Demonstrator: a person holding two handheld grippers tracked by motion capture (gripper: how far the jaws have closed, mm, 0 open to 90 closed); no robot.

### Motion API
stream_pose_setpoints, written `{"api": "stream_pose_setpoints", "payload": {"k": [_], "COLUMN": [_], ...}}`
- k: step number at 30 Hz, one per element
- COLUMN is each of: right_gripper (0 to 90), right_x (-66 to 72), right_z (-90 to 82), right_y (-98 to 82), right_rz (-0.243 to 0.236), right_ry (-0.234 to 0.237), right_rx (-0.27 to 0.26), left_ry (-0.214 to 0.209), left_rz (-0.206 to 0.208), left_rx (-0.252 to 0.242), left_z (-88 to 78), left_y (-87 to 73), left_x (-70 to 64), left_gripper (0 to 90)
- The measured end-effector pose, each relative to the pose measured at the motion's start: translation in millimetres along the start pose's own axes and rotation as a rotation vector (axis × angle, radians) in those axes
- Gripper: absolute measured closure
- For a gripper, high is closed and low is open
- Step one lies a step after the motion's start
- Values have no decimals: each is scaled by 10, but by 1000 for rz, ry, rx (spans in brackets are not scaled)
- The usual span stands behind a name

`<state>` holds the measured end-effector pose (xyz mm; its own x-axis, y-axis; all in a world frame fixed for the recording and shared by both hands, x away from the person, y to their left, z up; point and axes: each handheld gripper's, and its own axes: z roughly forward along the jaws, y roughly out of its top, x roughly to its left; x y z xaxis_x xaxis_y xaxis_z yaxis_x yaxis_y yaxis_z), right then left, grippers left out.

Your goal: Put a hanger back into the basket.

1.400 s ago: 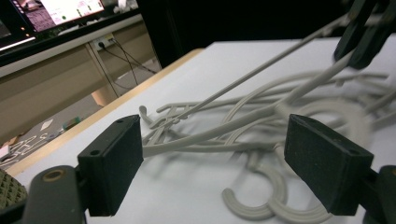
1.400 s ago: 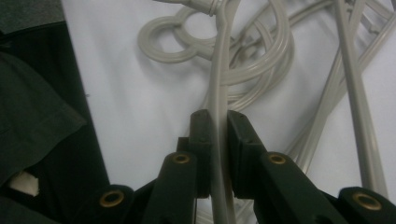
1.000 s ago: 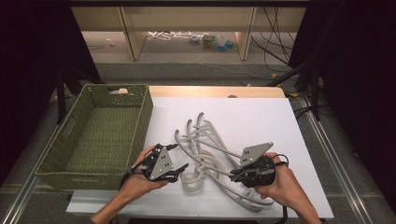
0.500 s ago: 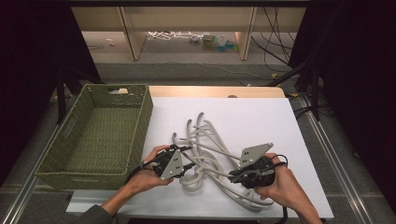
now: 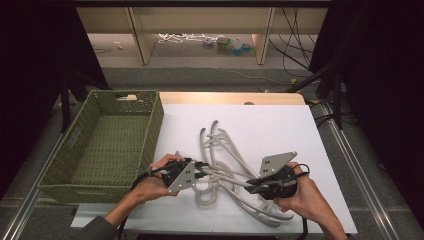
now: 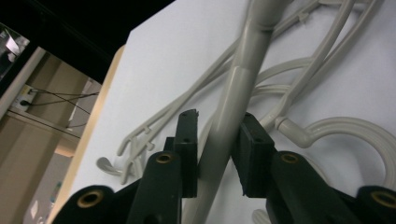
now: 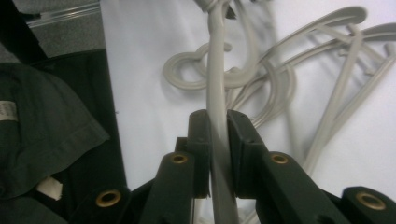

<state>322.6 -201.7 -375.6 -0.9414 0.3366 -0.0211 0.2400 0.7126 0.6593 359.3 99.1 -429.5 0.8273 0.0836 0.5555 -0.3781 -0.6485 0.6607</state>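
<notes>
A tangle of pale grey plastic hangers [image 5: 225, 150] lies on the white table [image 5: 280, 125]. My left gripper [image 5: 202, 169] sits at the pile's left edge. Its jaws have just been closing, and the pads now press on a hanger's thick bar [image 6: 233, 93] that stands between them [image 6: 217, 149]. At the pile's right side, my right gripper [image 5: 250, 187] is shut on a thin hanger bar [image 7: 215, 84], clamped between its pads [image 7: 217, 140]. In the high view one bar seems to run from one gripper to the other.
A green woven basket [image 5: 150, 125] stands at the table's left side, close to my left hand. Shelving and loose cables [image 5: 180, 37] lie on the floor beyond the table's far edge. A dark sleeve [image 7: 42, 130] is beside the right gripper.
My left gripper has moved right from beside the basket into the pile and shut on a hanger bar, rising slightly. The right gripper has kept its place and its grip.
</notes>
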Motion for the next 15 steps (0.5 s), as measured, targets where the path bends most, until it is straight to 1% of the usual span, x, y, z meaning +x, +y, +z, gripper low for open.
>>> {"api": "stream_pose_setpoints", "payload": {"k": [1,3,5,6,7,8,9,11,13,14,15], "right_gripper": [783,761,743,707,633,560,519,432,370,347,334], "right_x": [-14,-53,-80,-90,-109,-125,-143,-171,-182,-190,-196], "right_z": [-8,-29,-44,-51,-60,-81,-99,-163,-214,-248,-269], "right_y": [-8,-24,-42,-45,-46,-41,-39,-31,-18,-9,-4], "right_rz": [3,13,21,34,50,98,119,169,175,182,198], "right_ry": [-7,-14,-11,-22,-40,-55,-65,-96,-140,-175,-192], "right_rx": [-8,-15,-22,-30,-48,-70,-91,-149,-198,-229,-249], "left_ry": [-17,-35,-40,-41,-36,-36,-32,-25,-15,2,4], "left_rz": [31,49,44,33,39,34,11,-9,-35,-46,-67], "left_rx": [24,45,60,55,70,71,67,86,107,113,120], "left_z": [-29,-46,-54,-55,-72,-77,-85,-112,-124,-128,-132], "left_y": [41,83,124,140,164,176,187,192,185,182,177], "left_x": [6,-6,-6,-13,-1,-1,3,34,55,67,82], "left_gripper": [747,767,776,782,788,794,797,798,797,797,798]}}
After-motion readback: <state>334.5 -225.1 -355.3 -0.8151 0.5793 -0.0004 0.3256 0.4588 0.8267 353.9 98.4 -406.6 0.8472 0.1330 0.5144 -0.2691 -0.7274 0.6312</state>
